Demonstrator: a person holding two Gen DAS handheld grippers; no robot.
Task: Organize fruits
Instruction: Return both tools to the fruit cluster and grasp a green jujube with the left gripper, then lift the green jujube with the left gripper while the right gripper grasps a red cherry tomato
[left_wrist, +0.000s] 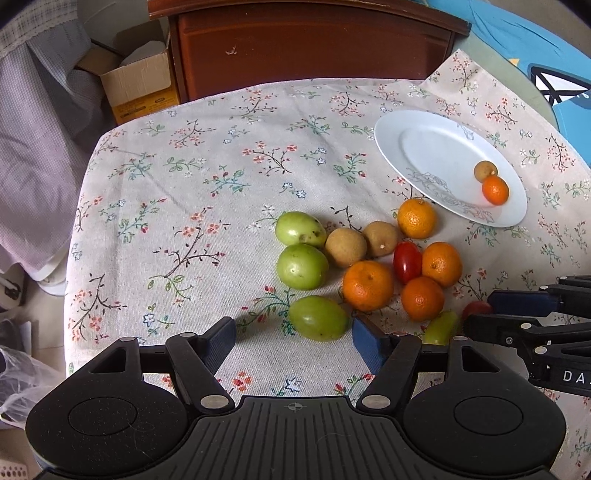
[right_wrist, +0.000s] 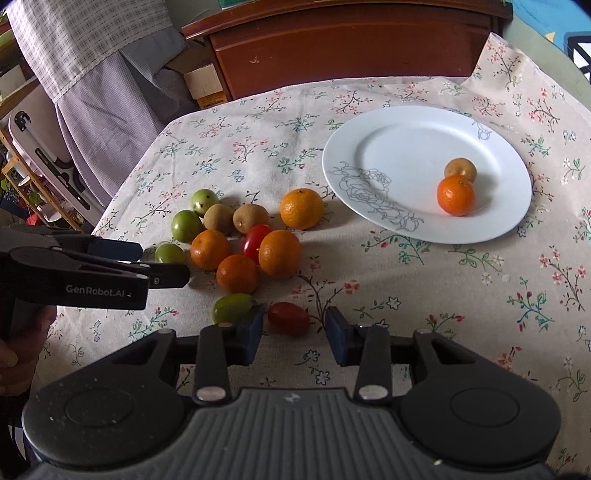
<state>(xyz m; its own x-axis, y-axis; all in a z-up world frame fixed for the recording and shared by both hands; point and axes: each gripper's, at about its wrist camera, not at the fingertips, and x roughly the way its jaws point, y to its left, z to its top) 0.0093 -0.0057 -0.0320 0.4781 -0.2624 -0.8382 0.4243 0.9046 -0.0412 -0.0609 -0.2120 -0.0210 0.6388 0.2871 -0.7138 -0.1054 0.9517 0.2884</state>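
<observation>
The right gripper (right_wrist: 295, 334) hangs open around a red tomato (right_wrist: 288, 318); its left pad touches a green fruit (right_wrist: 232, 307), which may roll when it closes. The left gripper (left_wrist: 293, 338) gapes, empty. The plate (right_wrist: 369, 147) lies well apart.

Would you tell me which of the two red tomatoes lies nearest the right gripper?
The loose red tomato lying just ahead of the open right gripper; the other red tomato is wedged among the oranges farther away.
</observation>
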